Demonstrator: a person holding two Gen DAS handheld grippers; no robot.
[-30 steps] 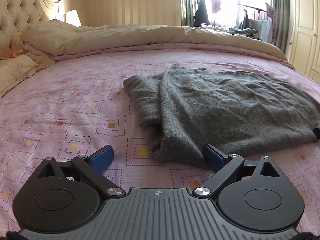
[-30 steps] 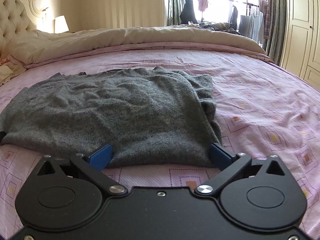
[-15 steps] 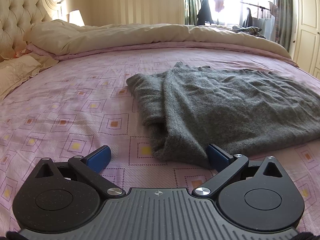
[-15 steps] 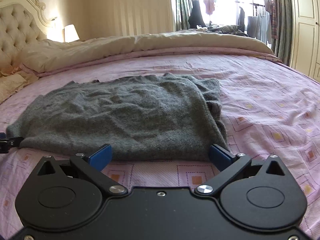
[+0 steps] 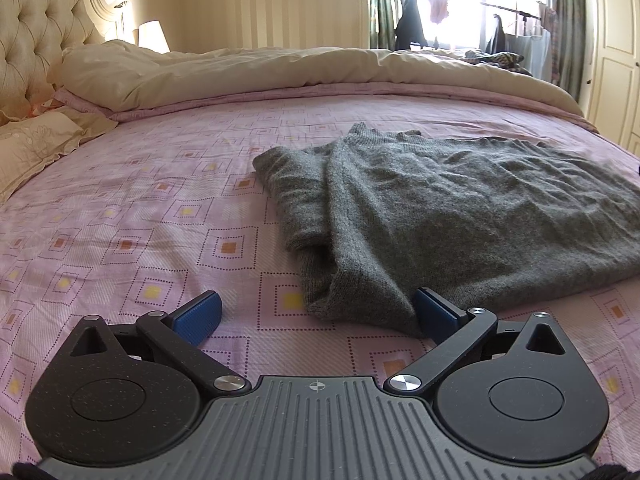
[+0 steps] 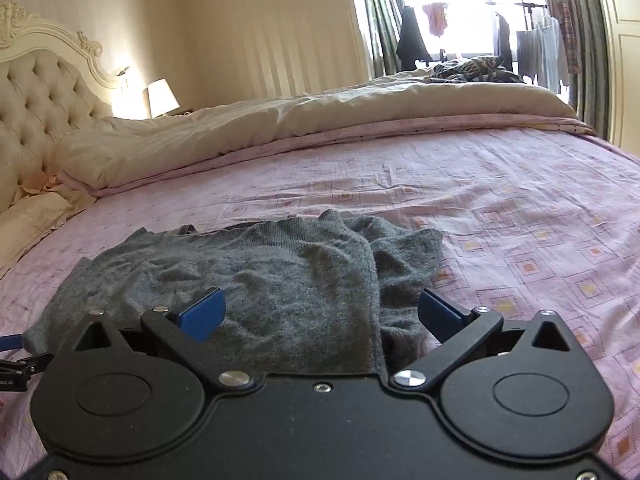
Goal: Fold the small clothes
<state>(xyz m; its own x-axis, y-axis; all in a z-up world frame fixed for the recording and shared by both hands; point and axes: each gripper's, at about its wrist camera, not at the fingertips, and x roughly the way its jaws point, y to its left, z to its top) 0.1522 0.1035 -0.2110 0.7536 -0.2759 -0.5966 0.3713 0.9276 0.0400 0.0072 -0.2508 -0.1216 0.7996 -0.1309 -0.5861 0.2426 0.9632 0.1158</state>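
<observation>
A grey knit sweater [image 5: 432,208] lies on the pink patterned bedsheet [image 5: 132,216] with its sleeves folded in. My left gripper [image 5: 316,312] stands open just before the sweater's near left corner, and its right pad [image 5: 434,314] touches the hem. In the right wrist view the same sweater [image 6: 280,280] fills the lower middle. My right gripper [image 6: 320,312] hovers open over its near right part, straddling the folded right edge. The left gripper's blue tip [image 6: 10,342] shows at the far left edge there.
A cream duvet [image 5: 280,68] is bunched along the far side of the bed. A tufted headboard [image 5: 36,36], pillows [image 5: 32,148] and a lamp [image 5: 152,36] stand at the left. Clothes on a rack [image 6: 540,48] hang by the window, with a wardrobe [image 5: 616,48] at the right.
The right gripper has risen and moved forward over the sweater's near right part. The left gripper has barely moved, staying at the near left corner. Both stay open.
</observation>
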